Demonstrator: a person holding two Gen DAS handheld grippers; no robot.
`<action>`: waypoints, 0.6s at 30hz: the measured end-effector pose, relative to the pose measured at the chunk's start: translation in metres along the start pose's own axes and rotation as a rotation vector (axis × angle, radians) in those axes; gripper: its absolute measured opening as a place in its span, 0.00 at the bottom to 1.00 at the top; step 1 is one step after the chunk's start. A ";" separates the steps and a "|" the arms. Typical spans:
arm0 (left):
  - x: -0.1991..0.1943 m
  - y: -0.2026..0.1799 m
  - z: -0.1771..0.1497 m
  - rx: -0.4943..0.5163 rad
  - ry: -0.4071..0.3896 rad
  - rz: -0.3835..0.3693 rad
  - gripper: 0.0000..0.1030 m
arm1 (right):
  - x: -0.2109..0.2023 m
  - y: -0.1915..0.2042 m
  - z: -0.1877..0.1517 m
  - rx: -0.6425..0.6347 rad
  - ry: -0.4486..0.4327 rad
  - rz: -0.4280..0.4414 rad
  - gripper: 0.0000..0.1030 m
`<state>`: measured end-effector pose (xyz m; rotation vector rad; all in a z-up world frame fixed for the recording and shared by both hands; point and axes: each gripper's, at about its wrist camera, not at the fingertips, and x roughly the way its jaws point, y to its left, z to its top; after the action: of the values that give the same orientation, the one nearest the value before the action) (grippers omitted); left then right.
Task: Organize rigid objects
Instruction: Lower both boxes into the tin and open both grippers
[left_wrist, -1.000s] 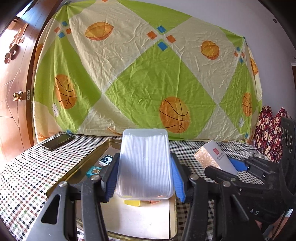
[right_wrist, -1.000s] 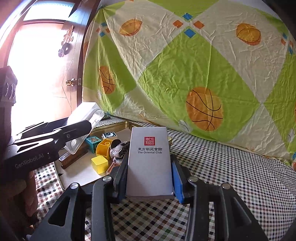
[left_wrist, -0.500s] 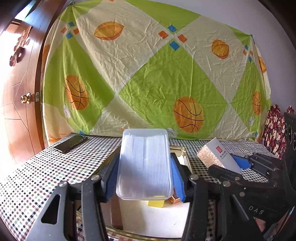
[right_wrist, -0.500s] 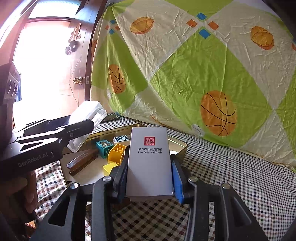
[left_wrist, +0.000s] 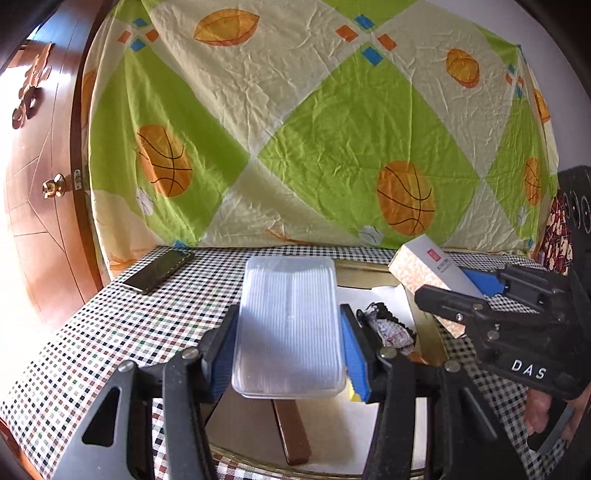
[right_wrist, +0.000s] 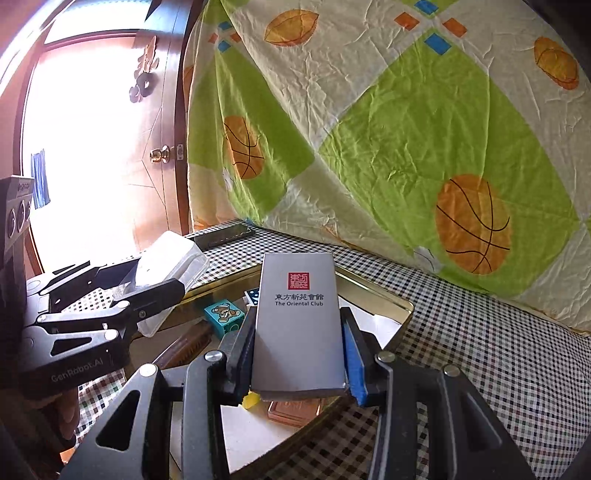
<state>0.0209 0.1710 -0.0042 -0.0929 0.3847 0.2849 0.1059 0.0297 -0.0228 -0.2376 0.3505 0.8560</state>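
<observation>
Left gripper (left_wrist: 290, 356) clamped on a clear ribbed plastic box (left_wrist: 288, 328), fingers (left_wrist: 356, 354) pressing both long sides, held tilted above the gold tray (left_wrist: 428, 328) near the table's (left_wrist: 110, 332) back edge. Right gripper (right_wrist: 297, 354) likewise closed tight on a grey box (right_wrist: 299, 321) marked "The Oriental Club", raised over the same tray. Inside the tray: a teal bear block (right_wrist: 224, 314), a brown bar (left_wrist: 291, 432), and what may be a crumpled wrapper (left_wrist: 388, 325).

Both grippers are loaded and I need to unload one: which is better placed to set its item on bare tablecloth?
Left gripper: its clear plastic box sits at the tray's left edge, beside open checkered tablecloth.
</observation>
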 end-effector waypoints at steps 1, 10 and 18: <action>0.002 0.001 0.000 0.001 0.008 0.002 0.50 | 0.005 0.001 0.001 0.006 0.015 0.001 0.43; 0.021 0.006 0.001 0.000 0.064 0.006 0.50 | 0.032 0.012 -0.001 0.004 0.130 0.031 0.43; 0.023 0.004 -0.001 0.012 0.077 0.010 0.50 | 0.031 0.013 -0.005 -0.010 0.165 0.046 0.43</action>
<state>0.0399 0.1801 -0.0136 -0.0899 0.4629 0.2895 0.1141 0.0578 -0.0404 -0.3118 0.5072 0.8859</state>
